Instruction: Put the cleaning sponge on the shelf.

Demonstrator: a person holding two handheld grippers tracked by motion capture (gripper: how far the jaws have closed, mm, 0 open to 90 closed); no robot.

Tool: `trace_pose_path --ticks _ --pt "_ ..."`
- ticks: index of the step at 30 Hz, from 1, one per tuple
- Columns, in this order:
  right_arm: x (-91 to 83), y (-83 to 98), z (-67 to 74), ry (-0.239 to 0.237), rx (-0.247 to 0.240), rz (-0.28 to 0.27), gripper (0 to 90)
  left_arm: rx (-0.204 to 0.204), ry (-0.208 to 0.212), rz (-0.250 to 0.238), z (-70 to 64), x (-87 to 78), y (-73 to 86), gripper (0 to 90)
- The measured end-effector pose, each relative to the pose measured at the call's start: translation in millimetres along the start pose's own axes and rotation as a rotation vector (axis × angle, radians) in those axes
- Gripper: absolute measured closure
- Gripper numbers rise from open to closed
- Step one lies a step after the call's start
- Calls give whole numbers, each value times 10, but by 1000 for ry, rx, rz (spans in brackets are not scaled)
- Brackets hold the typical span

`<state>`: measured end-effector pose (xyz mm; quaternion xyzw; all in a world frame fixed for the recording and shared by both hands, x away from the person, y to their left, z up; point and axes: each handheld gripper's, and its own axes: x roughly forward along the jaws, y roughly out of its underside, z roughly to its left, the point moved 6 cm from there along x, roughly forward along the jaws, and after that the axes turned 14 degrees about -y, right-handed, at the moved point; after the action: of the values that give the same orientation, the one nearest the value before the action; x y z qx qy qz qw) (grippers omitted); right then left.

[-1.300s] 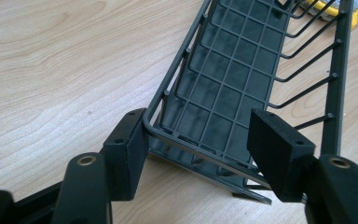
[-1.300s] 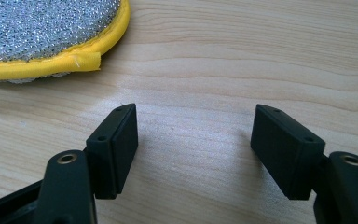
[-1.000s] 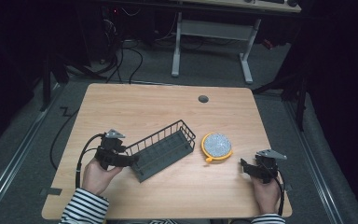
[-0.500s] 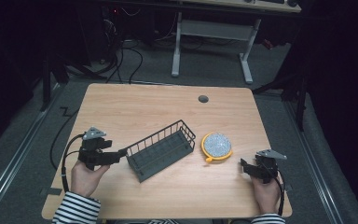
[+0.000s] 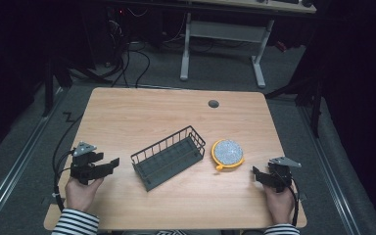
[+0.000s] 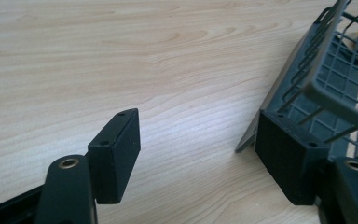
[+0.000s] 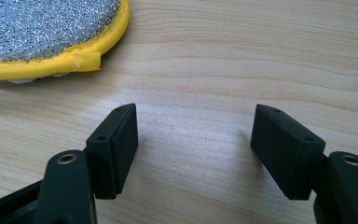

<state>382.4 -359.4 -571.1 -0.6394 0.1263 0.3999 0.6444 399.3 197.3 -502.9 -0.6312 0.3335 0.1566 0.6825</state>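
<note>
While the left gripper (image 5: pixel 108 165) rests low at the table's (image 5: pixel 127 117) near left, its jaws have just been closing partway and stand apart with nothing between them; the dark wire basket (image 5: pixel 169 156) lies just beyond its tips, apparently not touching. At the near right the right gripper (image 5: pixel 258 175) sits open and empty, the yellow-rimmed scouring pad (image 5: pixel 227 153) ahead of it

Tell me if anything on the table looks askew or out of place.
The wire basket lies skewed, diagonal to the table edges. The round yellow-rimmed scourer sits flat beside it, outside the basket. Nothing looks spilled or damaged.
</note>
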Motion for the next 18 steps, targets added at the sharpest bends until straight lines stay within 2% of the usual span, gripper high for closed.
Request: trace_pose_path --ticks 8,11,18 --pt "3 -2 5 -6 -4 -2 328 -33 -48 13 92 156 196 328" --pt "3 -4 4 -14 -4 -4 341 -21 -103 15 96 271 276 334" --pt "4 -4 8 -12 -5 -4 343 -27 -157 8 131 397 297 339"
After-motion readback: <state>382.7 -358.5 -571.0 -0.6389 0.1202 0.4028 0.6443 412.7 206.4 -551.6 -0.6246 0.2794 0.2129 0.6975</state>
